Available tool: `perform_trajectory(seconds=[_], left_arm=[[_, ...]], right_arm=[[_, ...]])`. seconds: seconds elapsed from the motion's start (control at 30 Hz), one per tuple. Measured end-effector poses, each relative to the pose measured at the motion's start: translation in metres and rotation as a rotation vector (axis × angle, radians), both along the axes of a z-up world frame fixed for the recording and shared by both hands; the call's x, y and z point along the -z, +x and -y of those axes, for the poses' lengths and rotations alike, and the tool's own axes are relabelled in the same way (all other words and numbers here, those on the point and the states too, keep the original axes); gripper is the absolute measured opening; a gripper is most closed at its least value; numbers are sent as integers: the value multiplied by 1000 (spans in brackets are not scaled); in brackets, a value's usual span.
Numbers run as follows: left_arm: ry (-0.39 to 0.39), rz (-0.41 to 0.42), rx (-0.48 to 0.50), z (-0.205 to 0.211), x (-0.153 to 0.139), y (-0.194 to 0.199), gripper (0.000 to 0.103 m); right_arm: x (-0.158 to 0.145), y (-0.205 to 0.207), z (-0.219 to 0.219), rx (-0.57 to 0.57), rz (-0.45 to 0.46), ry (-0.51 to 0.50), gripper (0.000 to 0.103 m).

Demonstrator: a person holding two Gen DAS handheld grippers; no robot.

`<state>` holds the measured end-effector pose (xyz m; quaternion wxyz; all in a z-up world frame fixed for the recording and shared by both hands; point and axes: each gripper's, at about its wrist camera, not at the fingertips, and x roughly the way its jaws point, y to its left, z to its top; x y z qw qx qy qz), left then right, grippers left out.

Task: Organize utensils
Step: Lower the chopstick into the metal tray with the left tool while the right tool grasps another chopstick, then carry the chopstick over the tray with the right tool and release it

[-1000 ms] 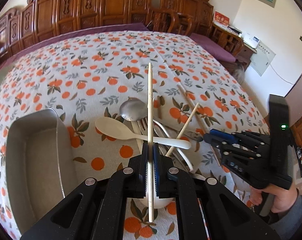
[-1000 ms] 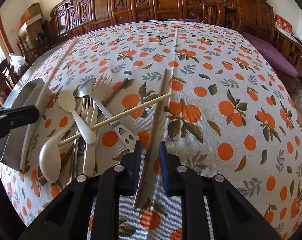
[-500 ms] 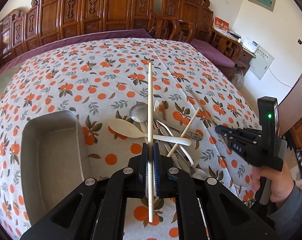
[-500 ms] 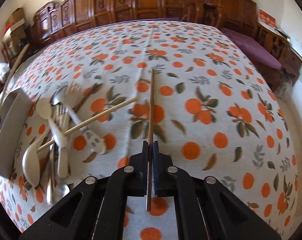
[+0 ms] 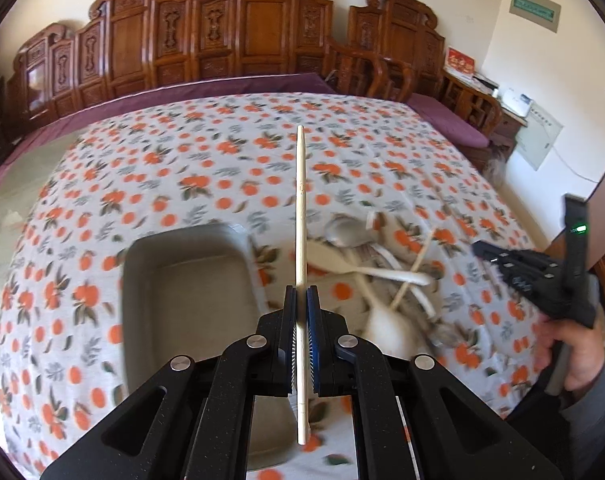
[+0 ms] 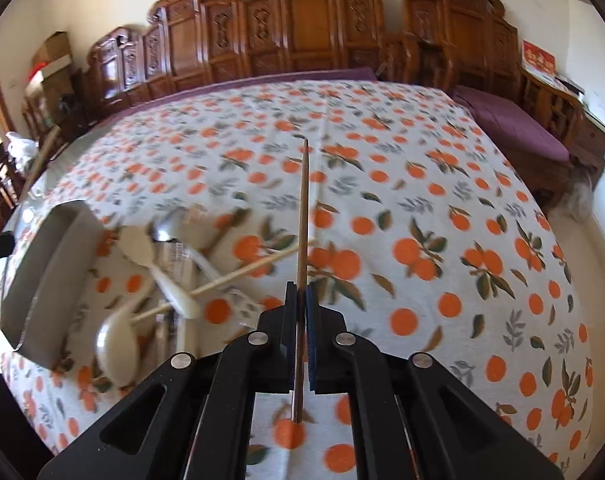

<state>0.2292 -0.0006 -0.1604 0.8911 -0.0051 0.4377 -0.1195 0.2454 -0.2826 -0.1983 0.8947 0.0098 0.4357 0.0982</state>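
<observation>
My left gripper (image 5: pixel 301 294) is shut on a pale wooden chopstick (image 5: pixel 301 208) that points straight ahead, raised above the cloth beside the grey tray (image 5: pixel 190 292). To its right lies a pile of utensils: white spoons (image 5: pixel 386 272), a metal spoon (image 5: pixel 344 232) and another pale chopstick (image 5: pixel 416 270). My right gripper (image 6: pixel 301 292) is shut on a dark brown chopstick (image 6: pixel 303 216), lifted off the cloth. In the right wrist view the pile (image 6: pixel 170 276) and the tray (image 6: pixel 46 276) sit to the left. The right gripper (image 5: pixel 530 276) shows from outside at the left view's right edge, held by a hand (image 5: pixel 574 364).
The table wears a white cloth with orange fruit print (image 6: pixel 422 240). Carved wooden chairs (image 5: pixel 242 52) line the far side, with a purple cushioned bench (image 6: pixel 514 128) at the right. The cloth right of the pile (image 6: pixel 462 300) is bare.
The right gripper closed on the dark chopstick and lifted it off the cloth. The left gripper carried its pale chopstick up and leftward, so the tray now sits nearer the middle of its view.
</observation>
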Motion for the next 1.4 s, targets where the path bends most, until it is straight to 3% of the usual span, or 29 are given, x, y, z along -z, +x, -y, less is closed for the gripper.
perform_trajectory(seconds=[0.2,0.63,0.97,1.4], left_arm=[[8,-52,-62,-36,23,4,4],[29,-136,-93,-56,60,4,4],[11,-77,-122,-68,44,-5,16],[26,38,-164,-92,12,-15,19]], right_arm=[[-8,-8,-17,-49,23,14,5],[-9,-12,-30,-80,33,21,5],[-30,-33,-59,-149,64,53,5],[-54,-64,-171,-354,39,121,5]])
